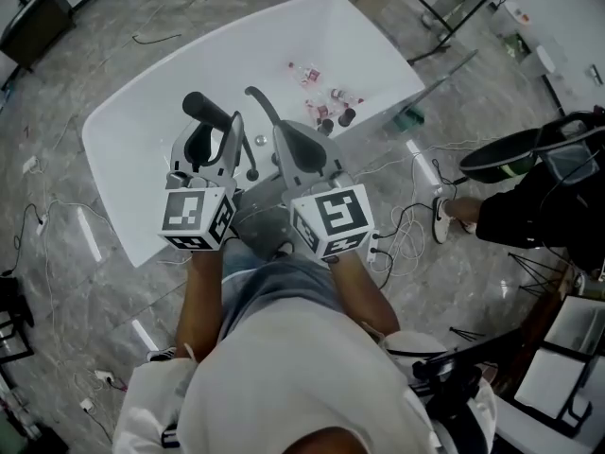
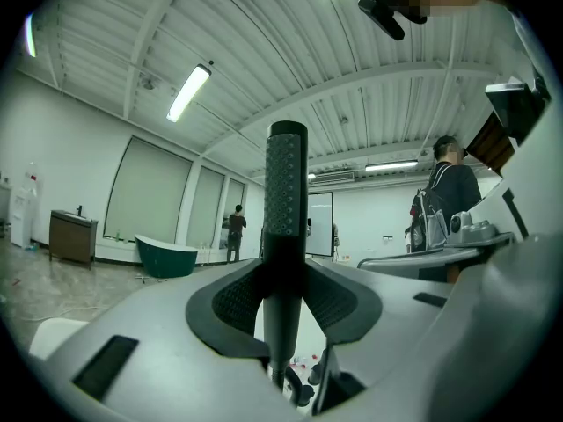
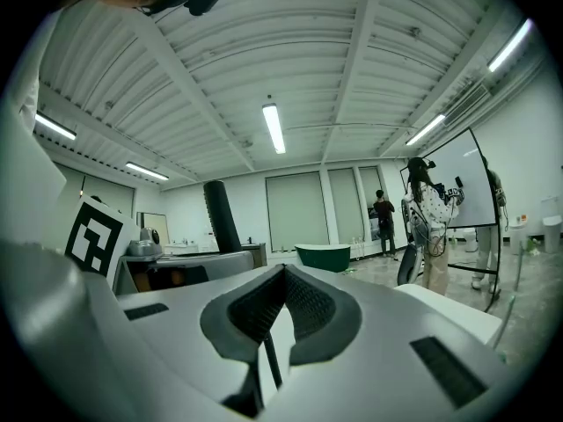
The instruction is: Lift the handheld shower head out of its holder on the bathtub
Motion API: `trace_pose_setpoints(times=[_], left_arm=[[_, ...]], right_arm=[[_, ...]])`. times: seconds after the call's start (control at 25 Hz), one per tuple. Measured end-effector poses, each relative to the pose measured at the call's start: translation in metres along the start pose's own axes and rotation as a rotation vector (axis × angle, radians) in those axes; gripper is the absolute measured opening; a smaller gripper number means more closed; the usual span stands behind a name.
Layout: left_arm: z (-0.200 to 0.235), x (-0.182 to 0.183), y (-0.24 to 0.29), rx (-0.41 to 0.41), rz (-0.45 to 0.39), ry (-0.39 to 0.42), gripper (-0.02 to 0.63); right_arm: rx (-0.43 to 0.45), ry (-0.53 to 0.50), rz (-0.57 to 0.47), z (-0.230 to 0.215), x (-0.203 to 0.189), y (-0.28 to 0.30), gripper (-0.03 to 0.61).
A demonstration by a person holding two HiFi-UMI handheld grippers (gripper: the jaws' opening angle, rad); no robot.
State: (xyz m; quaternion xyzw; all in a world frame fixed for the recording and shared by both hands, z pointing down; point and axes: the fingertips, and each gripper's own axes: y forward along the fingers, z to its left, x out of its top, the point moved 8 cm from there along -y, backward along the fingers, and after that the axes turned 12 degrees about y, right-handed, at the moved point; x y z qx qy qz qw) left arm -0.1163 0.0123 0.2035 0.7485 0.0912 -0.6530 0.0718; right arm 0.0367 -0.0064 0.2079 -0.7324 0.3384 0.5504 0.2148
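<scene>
The black handheld shower head (image 1: pixel 206 112) is above the near rim of the white bathtub (image 1: pixel 123 130). My left gripper (image 1: pixel 210 145) is shut on it. In the left gripper view its handle stands upright between the pads, with the dotted spray face (image 2: pixel 287 192) above the left gripper (image 2: pixel 286 301). My right gripper (image 1: pixel 301 149) is just to the right, over the tub's chrome fittings and beside a curved grey spout (image 1: pixel 265 107). Its pads meet at the tips of the right gripper (image 3: pixel 281 280), and a thin dark line shows in the gap below them. From the right gripper view, the shower head (image 3: pixel 220 214) rises at left.
Small bottles (image 1: pixel 321 102) lie inside the tub. Cables (image 1: pixel 406 225) trail over the marble floor to the right, near a person in black (image 1: pixel 529 206). A green freestanding tub (image 3: pixel 325 255) and standing people are across the room.
</scene>
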Motion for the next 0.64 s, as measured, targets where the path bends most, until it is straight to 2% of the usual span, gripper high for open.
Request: trace_pose_setpoints(times=[0.32,0.64], left_arm=[[0.015,-0.008,0.003,0.023,0.009,-0.029,0.149],[0.034,-0.019,0.027,0.026,0.022,-0.031,0.149]], right_arm=[[0.03,-0.015,0.029,0.003,-0.003,0.017,0.015],[0.041,-0.024,0.032,-0.008,0.001,0.048,0.015]])
